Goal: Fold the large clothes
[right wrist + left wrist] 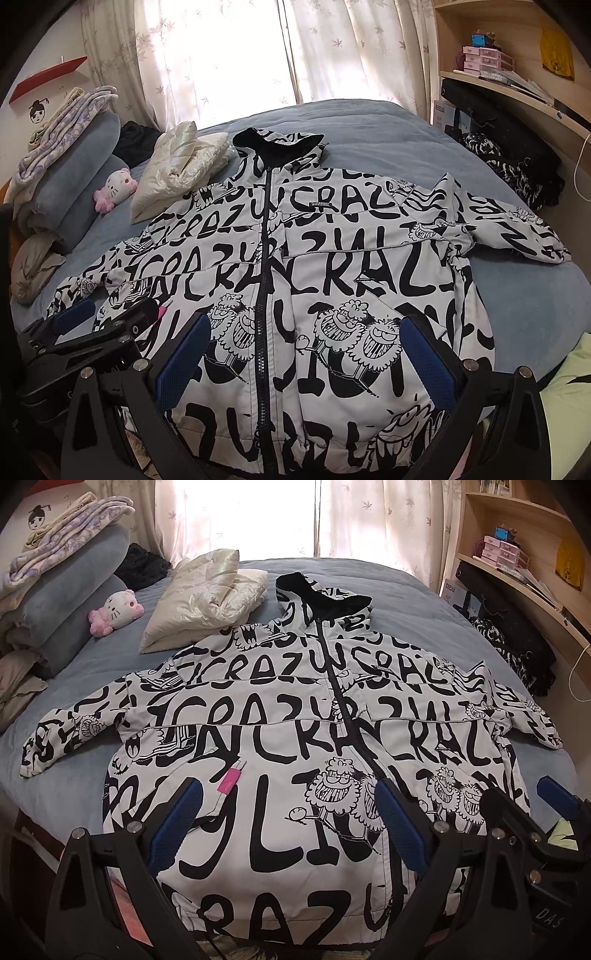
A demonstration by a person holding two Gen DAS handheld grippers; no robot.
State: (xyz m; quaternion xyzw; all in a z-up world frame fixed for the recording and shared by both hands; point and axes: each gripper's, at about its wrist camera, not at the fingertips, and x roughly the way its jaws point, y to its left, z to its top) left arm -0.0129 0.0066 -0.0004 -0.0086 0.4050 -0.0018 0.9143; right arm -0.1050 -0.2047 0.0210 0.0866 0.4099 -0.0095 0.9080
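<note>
Two grippers hover over the near hem of a black-and-white printed hooded jacket [295,716], which lies zipped and spread flat across the middle of the frame on a blue bed [424,602], sleeves out to both sides. The left gripper [288,827] and right gripper [306,363] both stand wide, holding nothing. A cream pillow [207,598] sits at upper left beside a pink plush toy [116,611].

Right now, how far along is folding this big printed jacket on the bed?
Done: the jacket lies flat, face up and zipped on the bed, sleeves spread. In hand: nothing; the left gripper and right gripper are open above its lower half. Left: every fold, both sleeves and body.
</note>
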